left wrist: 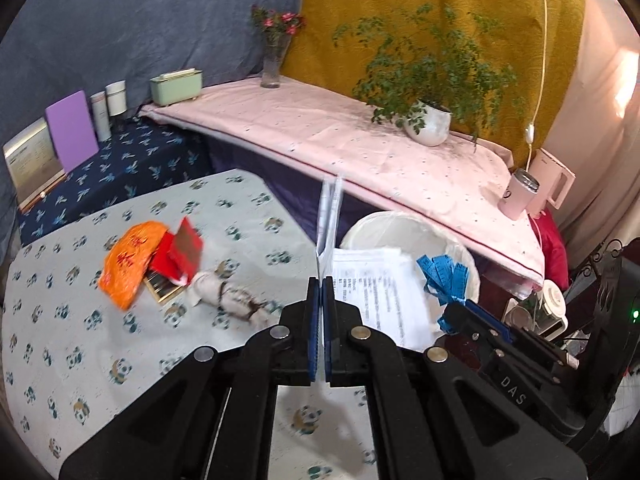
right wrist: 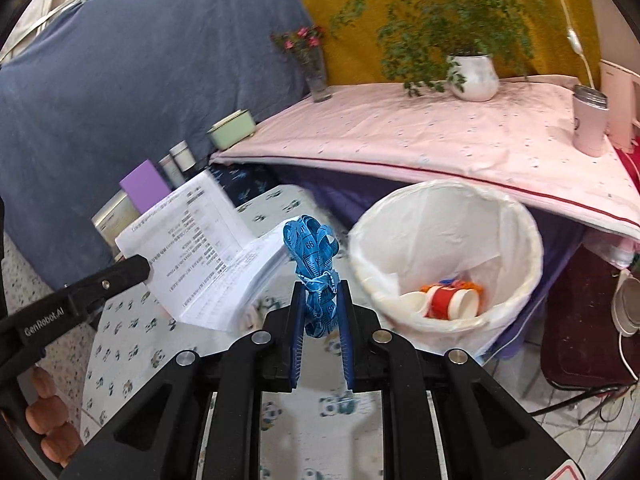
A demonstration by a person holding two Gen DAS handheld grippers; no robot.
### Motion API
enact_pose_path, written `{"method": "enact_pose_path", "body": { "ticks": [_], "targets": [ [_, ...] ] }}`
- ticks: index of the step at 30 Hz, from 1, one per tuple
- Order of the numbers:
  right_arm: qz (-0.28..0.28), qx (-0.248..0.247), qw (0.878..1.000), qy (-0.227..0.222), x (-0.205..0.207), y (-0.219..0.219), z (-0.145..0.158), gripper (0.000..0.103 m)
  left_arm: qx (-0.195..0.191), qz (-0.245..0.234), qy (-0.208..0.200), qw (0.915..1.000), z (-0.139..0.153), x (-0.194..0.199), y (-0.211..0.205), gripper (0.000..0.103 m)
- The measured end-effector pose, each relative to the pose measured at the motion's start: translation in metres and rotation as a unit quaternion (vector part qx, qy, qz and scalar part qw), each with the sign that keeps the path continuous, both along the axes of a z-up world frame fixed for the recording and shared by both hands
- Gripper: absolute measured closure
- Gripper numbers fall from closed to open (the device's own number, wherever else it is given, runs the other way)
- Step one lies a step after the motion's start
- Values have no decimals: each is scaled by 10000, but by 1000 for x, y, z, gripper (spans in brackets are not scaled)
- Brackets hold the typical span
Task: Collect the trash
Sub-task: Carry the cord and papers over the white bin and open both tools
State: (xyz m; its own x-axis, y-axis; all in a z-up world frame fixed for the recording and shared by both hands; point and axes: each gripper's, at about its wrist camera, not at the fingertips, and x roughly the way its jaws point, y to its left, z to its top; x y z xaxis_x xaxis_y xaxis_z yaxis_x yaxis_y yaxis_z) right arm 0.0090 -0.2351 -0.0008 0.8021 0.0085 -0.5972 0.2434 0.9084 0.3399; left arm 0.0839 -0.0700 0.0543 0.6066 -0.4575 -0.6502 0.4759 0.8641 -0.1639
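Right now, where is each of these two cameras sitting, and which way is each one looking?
Left wrist: sits on the left gripper, looking along its shut fingers, which pinch a folded paper sheet; beyond are the panda-print table and the right gripper.
Right wrist: sits on the right gripper, closed on a blue tape measure, facing the white bin; the left gripper enters at the picture's left.
Shared: paper, tape measure, bin, potted plant.

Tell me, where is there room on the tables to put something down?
The pink-covered table is bare between the flower vase and the potted plant. The panda cloth is free nearer the camera; the orange bag and red packet crowd its middle.
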Motion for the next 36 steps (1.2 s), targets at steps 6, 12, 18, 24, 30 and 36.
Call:
{"method": "enact_pose_path", "body": {
  "ticks": [6, 12, 18, 24, 30, 36],
  "targets": [
    [-387, 45, 9992, -28, -11, -35, -1, 88, 48, -295, -47, 9995, 3, 8, -49, 102],
    [-713, 100, 9974, -7, -16, -69, -8, 88, 110, -464, 21, 9989, -6, 24, -93, 102],
    [-945, 179, 9953, 91, -13, -96, -19, 88, 146, -587, 239, 9979, -25, 43, -125, 101],
    [-1013, 231, 9944, 186, -4, -111, -30, 88, 102, -557, 291, 9980, -36, 54, -140, 94],
    [-974, 249, 9946, 240, 9, -114, -37, 88, 81, -432, 310, 9986, -41, 60, -138, 67],
    [-890, 246, 9953, 291, 20, -111, -41, 88, 86, -337, 306, 9989, -43, 63, -131, 59]
  ]
}}
